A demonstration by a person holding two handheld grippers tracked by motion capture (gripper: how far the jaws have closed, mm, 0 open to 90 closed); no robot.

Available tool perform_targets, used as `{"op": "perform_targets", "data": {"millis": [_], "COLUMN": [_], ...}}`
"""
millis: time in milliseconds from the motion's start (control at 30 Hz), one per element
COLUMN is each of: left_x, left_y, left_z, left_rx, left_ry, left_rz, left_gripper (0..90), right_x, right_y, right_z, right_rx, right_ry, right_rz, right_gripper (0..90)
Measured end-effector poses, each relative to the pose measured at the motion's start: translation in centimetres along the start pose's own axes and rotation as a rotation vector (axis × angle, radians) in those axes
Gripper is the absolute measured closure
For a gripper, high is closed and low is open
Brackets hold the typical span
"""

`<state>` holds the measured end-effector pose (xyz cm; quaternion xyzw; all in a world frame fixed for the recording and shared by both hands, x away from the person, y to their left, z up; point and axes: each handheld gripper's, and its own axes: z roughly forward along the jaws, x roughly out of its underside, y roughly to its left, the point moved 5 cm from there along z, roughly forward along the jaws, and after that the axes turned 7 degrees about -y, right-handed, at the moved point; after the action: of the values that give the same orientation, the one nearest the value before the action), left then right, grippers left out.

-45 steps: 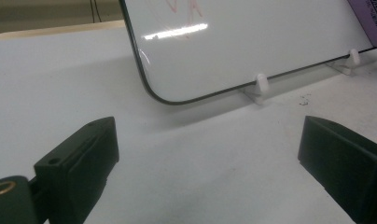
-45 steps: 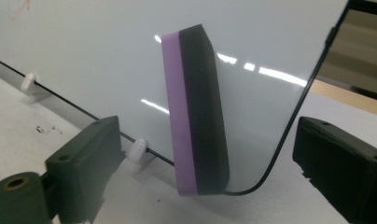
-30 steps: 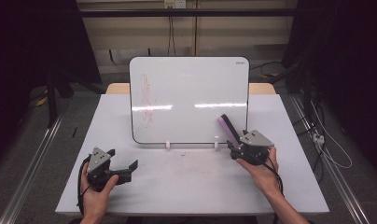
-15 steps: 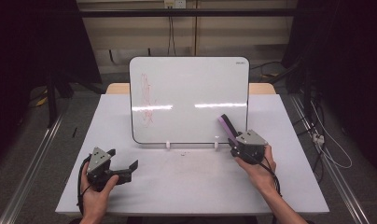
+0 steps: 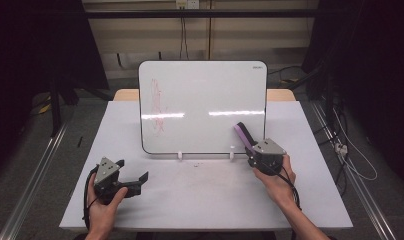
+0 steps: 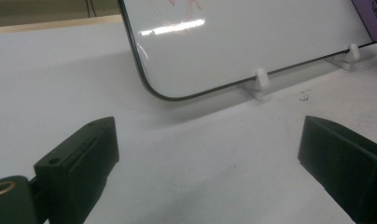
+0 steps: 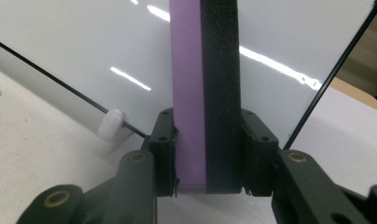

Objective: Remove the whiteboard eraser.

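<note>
Looking down on the white table (image 5: 200, 200), we see the whiteboard (image 5: 205, 100) propped near-upright on two small white feet (image 6: 261, 78), its face toward us. Faint red scribbles (image 5: 157, 105) run down its left part; the rest looks clean, though glare makes that hard to confirm.

Our right gripper (image 5: 257, 152) sits just before the board's lower right corner, jaws clenched on the eraser (image 7: 205, 93), a purple-backed bar with black felt. Its long axis rises away from the jaws toward the board, felt side to one flank. We cannot tell whether its tip touches the surface.

Our left gripper (image 5: 132, 182) rests on the table well apart from the board, jaws spread wide and empty.

The red marks lie up and to the left of the eraser, across the board's width, so we judge the right hand must carry it there.
</note>
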<state>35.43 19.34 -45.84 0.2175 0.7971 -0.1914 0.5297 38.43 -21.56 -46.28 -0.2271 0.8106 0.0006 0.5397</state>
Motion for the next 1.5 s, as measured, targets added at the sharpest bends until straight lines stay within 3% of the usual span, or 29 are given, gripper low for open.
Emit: {"op": "perform_targets", "data": {"millis": [367, 600, 833, 867, 1000, 1200, 1333, 1500], "left_x": [-0.1, -0.1, -0.2, -0.6, -0.9, -1.8, -3.0, -4.1], "left_y": [0.0, 0.1, 0.1, 0.1, 0.0, -0.9, -1.8, -2.9], "left_z": [-0.1, -0.1, 0.0, 0.0, 0.3, 1.1, 1.7, 2.6], "left_rx": [-0.008, -0.013, -0.013, -0.02, -0.015, 0.004, 0.028, 0.051], "left_ry": [-0.002, -0.011, -0.019, -0.048, -0.056, -0.07, -0.091, -0.106], "left_rz": [0.002, -0.007, -0.021, -0.019, -0.026, -0.011, 0.013, 0.01], "left_gripper": [4.9, 4.9, 6.1, 6.4, 6.3, 5.8, 6.4, 6.4], "right_x": [-0.5, -0.9, -1.2, -1.4, -1.7, -2.4, -3.1, -4.2], "right_y": [-0.1, 0.3, 0.8, 0.9, 1.2, 2.3, 3.5, 4.6], "right_z": [-0.7, -1.0, -1.1, -1.1, -1.1, -0.7, -0.2, 0.0], "right_rx": [-0.014, -0.046, -0.082, -0.096, -0.127, -0.172, -0.21, -0.252], "right_ry": [-0.045, -0.123, -0.169, -0.185, -0.209, -0.244, -0.261, -0.295], "right_rz": [0.022, 0.051, 0.116, 0.133, 0.153, 0.185, 0.175, 0.181], "right_gripper": [63.9, 63.9, 63.8, 63.8, 63.9, 63.9, 63.8, 63.8]}}
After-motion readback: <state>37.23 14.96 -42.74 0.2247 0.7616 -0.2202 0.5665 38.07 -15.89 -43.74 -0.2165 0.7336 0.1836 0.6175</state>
